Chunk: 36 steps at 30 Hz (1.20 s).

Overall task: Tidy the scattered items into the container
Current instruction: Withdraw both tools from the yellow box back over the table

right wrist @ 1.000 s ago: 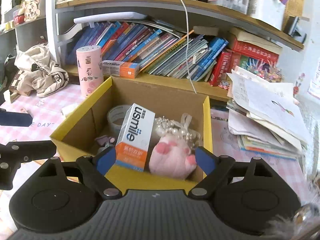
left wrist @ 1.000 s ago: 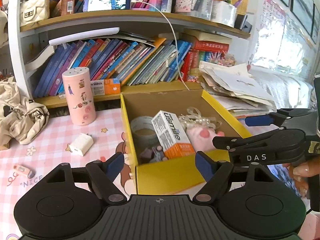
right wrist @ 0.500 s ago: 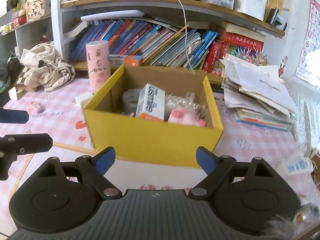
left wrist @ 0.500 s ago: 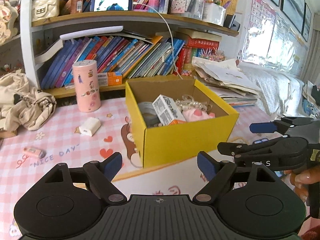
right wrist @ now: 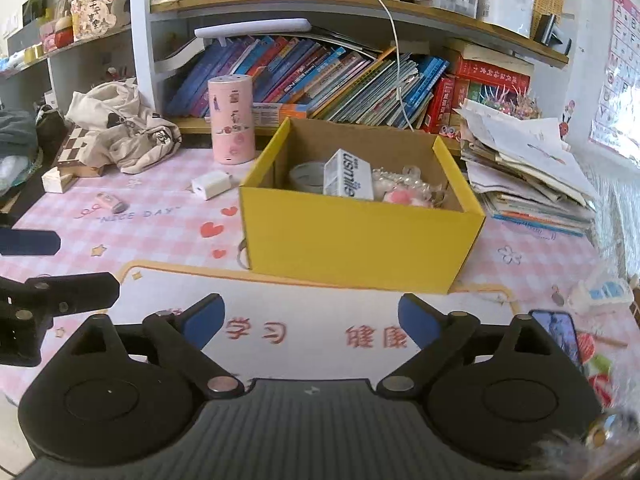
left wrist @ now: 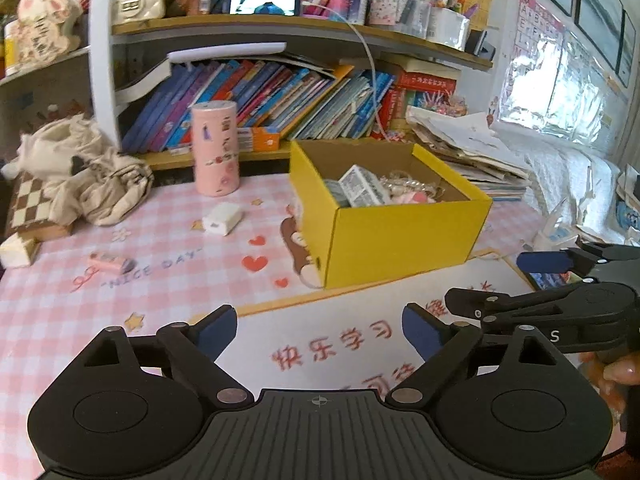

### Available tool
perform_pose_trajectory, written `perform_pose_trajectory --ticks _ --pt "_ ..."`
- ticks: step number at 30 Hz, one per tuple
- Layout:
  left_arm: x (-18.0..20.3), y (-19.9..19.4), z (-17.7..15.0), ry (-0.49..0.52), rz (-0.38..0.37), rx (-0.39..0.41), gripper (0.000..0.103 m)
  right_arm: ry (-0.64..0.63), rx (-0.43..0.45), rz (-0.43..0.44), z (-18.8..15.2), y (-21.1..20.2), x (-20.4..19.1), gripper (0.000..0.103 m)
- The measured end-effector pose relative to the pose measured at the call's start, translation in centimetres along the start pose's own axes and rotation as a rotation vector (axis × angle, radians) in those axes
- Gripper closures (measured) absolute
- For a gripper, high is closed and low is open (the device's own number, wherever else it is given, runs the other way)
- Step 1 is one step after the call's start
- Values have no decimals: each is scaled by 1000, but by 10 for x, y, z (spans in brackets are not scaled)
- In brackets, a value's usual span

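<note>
Left of the yellow box (left wrist: 404, 236), on the pink checked mat (left wrist: 168, 280): white charger block (left wrist: 222, 218), lying flat, just off the box's left wall and apart from it. Further left of the box, well clear: small pink capsule-shaped item (left wrist: 110, 262), also flat; exact identity not resolvable. Both outside the container, so both judged as pending.

Inside the box: white carton (right wrist: 347, 176) propped at a tilt, tape roll (right wrist: 306, 172) to its left, pink plush piece (right wrist: 400, 196) and a bead string to its right.

Behind the box's left corner: pink cylinder (left wrist: 215, 148), upright at the shelf edge. May or may not belong to the task.

Tongs:
- Left gripper (left wrist: 320, 328): jaws spread, just been opening, nothing between the pads. Positioned in front of the box, off its front-left corner.
- Right gripper (right wrist: 310, 318): jaws spread, just been opening, nothing between the pads. Positioned in front of the box, facing its front wall squarely.

Governing relation for the coming move:
- From the left tongs, charger block ahead and to the left; from the right tongs, ahead and further left, past the box's front-left corner.
- Long axis of the block roughly crosswise in the left wrist view, slightly skewed; same for the pink item.
- Nearer hand, as judged: the left.
- Likely requirement: approach across the short sides, or roll the wrist to span the block.
</note>
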<state>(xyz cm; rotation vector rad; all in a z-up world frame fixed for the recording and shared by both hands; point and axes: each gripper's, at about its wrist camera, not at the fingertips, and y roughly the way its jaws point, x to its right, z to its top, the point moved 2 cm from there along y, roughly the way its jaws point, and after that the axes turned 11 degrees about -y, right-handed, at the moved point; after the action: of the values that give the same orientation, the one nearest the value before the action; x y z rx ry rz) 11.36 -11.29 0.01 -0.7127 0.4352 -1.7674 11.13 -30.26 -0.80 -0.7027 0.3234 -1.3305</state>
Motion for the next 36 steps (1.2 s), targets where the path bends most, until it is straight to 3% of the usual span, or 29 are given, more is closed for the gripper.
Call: perform_pose_trajectory --ticks 20,36 --pt "-69 -58 -35 -123 135 34 10 -127 6 109 -1 -15 -103 2" --pt "-116 -88 -47 -240 235 75 9 -231 32 186 19 -13 -156 1"
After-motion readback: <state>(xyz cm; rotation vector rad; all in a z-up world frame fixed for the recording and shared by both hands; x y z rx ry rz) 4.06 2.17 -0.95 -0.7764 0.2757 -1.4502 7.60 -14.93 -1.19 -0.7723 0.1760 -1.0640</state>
